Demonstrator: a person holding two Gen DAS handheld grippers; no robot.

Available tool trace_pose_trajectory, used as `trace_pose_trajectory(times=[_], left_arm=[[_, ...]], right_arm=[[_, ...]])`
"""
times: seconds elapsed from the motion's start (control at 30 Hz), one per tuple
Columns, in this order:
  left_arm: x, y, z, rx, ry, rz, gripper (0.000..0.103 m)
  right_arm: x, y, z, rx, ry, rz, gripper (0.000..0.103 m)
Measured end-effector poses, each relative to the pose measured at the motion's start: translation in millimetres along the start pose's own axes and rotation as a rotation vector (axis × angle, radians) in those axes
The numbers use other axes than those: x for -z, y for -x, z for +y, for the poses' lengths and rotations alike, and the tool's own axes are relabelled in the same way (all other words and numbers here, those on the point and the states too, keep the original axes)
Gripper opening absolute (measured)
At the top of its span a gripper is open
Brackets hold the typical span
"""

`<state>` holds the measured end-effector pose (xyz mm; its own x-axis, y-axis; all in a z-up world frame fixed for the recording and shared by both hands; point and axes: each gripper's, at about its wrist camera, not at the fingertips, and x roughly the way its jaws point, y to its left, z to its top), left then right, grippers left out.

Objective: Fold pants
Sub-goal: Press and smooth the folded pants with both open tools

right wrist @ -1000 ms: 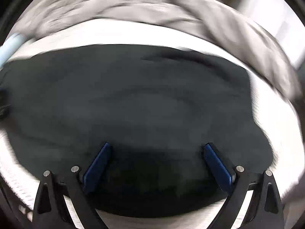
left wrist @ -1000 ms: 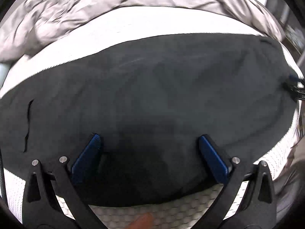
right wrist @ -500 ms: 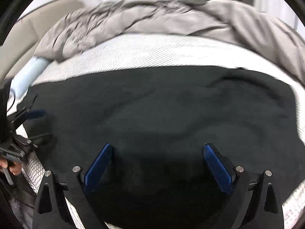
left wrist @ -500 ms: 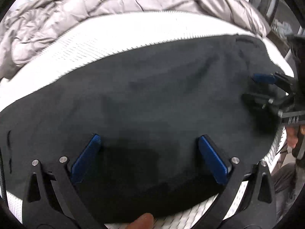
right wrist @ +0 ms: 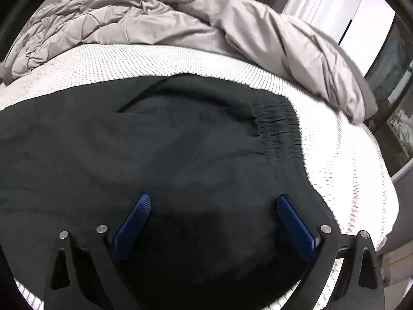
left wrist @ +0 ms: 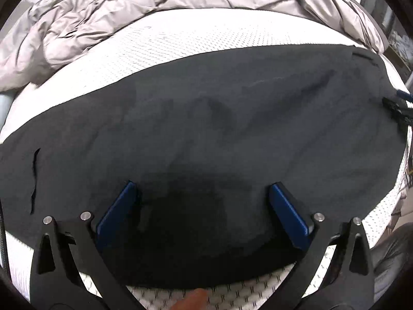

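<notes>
A white textured mattress point(left wrist: 196, 38) fills the scene, with a rumpled grey duvet point(right wrist: 160, 23) heaped along the top of both frames; the dark pants point(left wrist: 219, 134) lie spread flat across the middle of the mattress, covering most of each view; their gathered waistband point(right wrist: 278, 131) sits at centre right of my right wrist view, near the mattress edge; my left gripper point(left wrist: 204, 211) hangs over the near edge of the fabric at lower centre, its blue pads spread wide and holding nothing; my right gripper point(right wrist: 214, 222) is likewise splayed apart and empty above the cloth at lower centre; its tip also shows at the right edge of the left view.
</notes>
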<state>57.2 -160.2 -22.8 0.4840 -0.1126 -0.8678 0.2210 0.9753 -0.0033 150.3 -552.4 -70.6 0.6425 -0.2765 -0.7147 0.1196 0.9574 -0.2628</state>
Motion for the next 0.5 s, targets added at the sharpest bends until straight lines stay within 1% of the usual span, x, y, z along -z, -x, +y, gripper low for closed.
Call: trace_pose_trajectory(times=[0.03, 0.1, 0.17, 0.2, 0.23, 0.27, 0.3, 0.33, 0.37, 0.4, 0.43, 0.5], left_arm=[[1.2, 4.9, -2.4, 0.010, -0.002, -0.010, 0.102], [2.2, 18.8, -9.1, 0.041, -0.043, -0.055, 0.102], [-0.4, 25.9, -28.4, 0.087, -0.079, -0.103, 0.102], [-1.7, 24.7, -35.5, 0.120, -0.093, -0.114, 0.102], [-0.2, 22.1, -47.1, 0.146, -0.107, -0.114, 0.102], [0.4, 16.6, -54.0, 0.155, -0.118, -0.101, 0.102], [3.1, 9.5, -64.0, 0.169, -0.143, -0.074, 0.102], [2.6, 0.0, -66.1, 0.178, -0.170, -0.048, 0.102], [5.6, -5.1, -69.8, 0.165, -0.191, -0.029, 0.103], [2.8, -11.8, -63.0, 0.155, -0.200, -0.024, 0.103], [0.8, -13.7, -55.4, 0.158, -0.195, -0.020, 0.103], [-0.5, -13.5, -39.1, 0.157, -0.154, -0.004, 0.103]], right_arm=[[-0.2, 9.7, 6.6, -0.040, 0.003, -0.014, 0.100], [-3.3, 21.1, 22.9, -0.163, -0.006, -0.042, 0.100], [-4.2, 31.6, 40.1, -0.294, 0.010, -0.045, 0.100], [-3.1, 33.6, 52.6, -0.340, 0.024, -0.042, 0.100], [-2.2, 33.7, 69.7, -0.409, 0.050, -0.027, 0.100], [-0.3, 33.0, 80.7, -0.446, 0.067, -0.008, 0.100], [2.8, 29.7, 97.9, -0.492, 0.112, 0.026, 0.100], [4.2, 28.0, 105.3, -0.489, 0.138, 0.033, 0.100], [7.2, 26.9, 115.0, -0.447, 0.183, 0.032, 0.100], [9.6, 26.9, 120.2, -0.412, 0.225, 0.028, 0.100], [13.3, 27.0, 120.5, -0.361, 0.271, 0.019, 0.100], [15.9, 26.9, 106.6, -0.276, 0.291, 0.006, 0.100]])
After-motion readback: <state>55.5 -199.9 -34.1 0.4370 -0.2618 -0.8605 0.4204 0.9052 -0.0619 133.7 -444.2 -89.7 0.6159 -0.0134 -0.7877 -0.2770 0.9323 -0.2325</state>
